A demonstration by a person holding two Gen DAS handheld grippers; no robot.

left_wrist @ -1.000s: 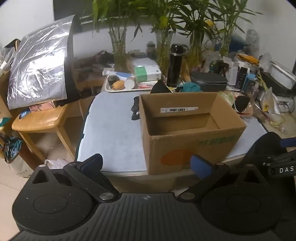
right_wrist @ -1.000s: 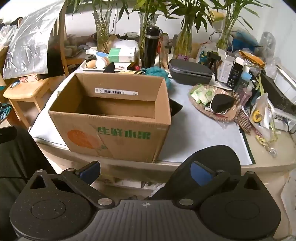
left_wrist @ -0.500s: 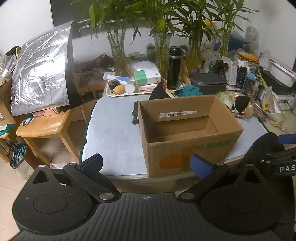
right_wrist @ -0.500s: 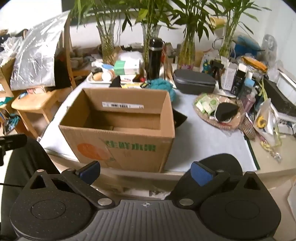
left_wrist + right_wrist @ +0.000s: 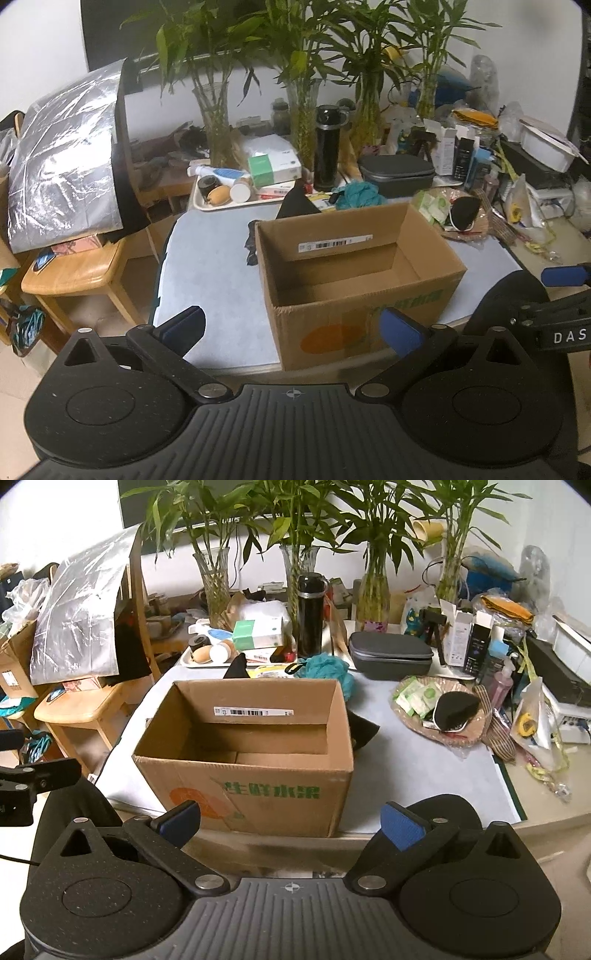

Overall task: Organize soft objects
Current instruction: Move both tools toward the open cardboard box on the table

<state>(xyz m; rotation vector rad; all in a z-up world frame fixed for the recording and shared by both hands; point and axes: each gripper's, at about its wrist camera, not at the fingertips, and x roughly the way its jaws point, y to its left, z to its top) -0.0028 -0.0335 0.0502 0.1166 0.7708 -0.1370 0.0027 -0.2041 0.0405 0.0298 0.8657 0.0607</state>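
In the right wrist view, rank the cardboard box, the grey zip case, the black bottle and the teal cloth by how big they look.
Largest to smallest, as they look:
1. cardboard box, by far, though it is also nearest the camera
2. grey zip case
3. black bottle and teal cloth: too alike to rank; the box hides part of the cloth

Box (image 5: 243, 771) on table (image 5: 417, 775), cloth (image 5: 364, 725) seemingly behind.

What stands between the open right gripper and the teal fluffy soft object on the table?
In the right wrist view, the open brown cardboard box stands between the right gripper and the teal fluffy soft object, which lies behind the box's far wall.
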